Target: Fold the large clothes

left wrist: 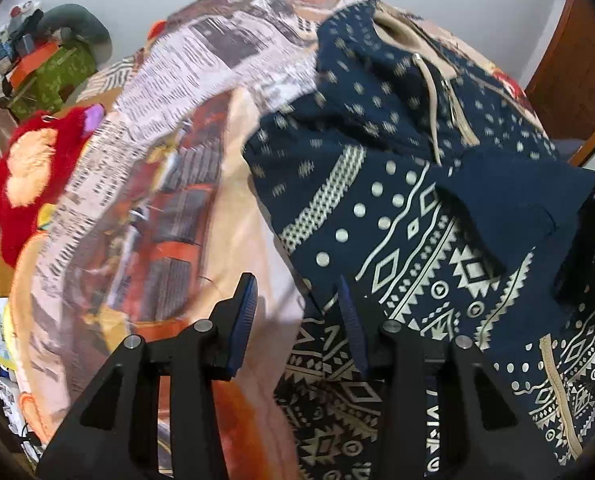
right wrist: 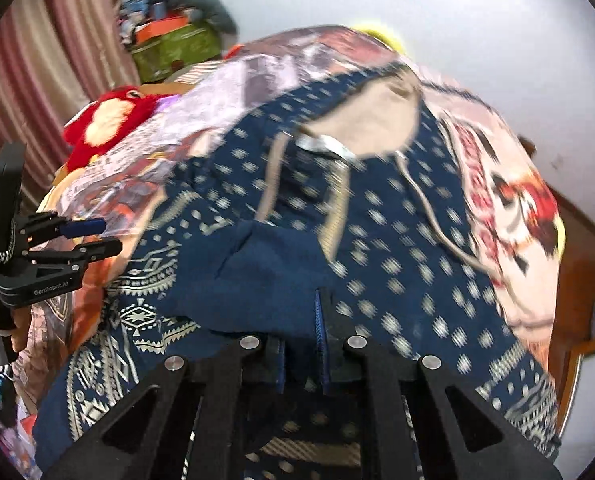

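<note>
Hoodie, navy with cream patterns, lies spread on a printed blanket that covers the bed. Its lower edge is cut off at 6 o'clock in both views, and the right wrist view is blurred, so the small prints smear. The right gripper is clenched on a plain navy fold of this hoodie; the fold hides its left finger. The left gripper stands parted, nothing between its fingers, over the hoodie's edge. A red plush toy sits at 9 o'clock, a green box at 10 o'clock. Only the right wrist view shows the striped curtain and a hand holding the left gripper.
</note>
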A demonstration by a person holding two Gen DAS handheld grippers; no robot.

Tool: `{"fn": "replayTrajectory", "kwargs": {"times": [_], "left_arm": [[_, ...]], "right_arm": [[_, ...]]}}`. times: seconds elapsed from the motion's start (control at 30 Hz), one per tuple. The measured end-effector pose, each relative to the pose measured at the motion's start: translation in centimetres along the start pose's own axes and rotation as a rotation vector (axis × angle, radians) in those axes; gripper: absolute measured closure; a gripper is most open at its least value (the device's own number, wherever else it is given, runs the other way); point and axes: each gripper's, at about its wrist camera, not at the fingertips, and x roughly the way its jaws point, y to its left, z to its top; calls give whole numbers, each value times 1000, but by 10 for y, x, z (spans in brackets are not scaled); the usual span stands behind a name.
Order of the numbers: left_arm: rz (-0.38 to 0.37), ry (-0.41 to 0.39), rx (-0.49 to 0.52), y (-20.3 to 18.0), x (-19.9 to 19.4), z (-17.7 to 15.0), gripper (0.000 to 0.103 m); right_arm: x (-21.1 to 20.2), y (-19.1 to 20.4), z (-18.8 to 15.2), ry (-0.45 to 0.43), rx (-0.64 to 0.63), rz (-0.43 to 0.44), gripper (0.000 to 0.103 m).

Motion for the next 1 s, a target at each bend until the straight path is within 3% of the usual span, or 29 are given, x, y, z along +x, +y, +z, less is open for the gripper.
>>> {"fn": "replayTrajectory", "kwargs": {"times": [0.13, 0.23, 0.3, 0.5, 0.87, 1.0], "left_arm": [[1, 38, 11, -11, 18, -6, 61], [9, 44, 22, -14, 24, -10, 61], [4, 42, 17, -13, 24, -10, 61], [-2, 31, -9, -3, 14, -10, 61], [44, 4, -24, 27, -9, -23, 61], [37, 9, -38, 35, -9, -28, 61]], "right_arm": [[4, -16, -14, 36, 3, -1, 92], [-4, -16, -21, 42, -26, -8, 81], [-13, -10, -24, 23, -77, -36, 64], [-30, 33, -19, -32, -211, -30, 49], [38, 105, -6, 80, -337, 39, 48], [70, 109, -6, 141, -344, -3, 48]]}}
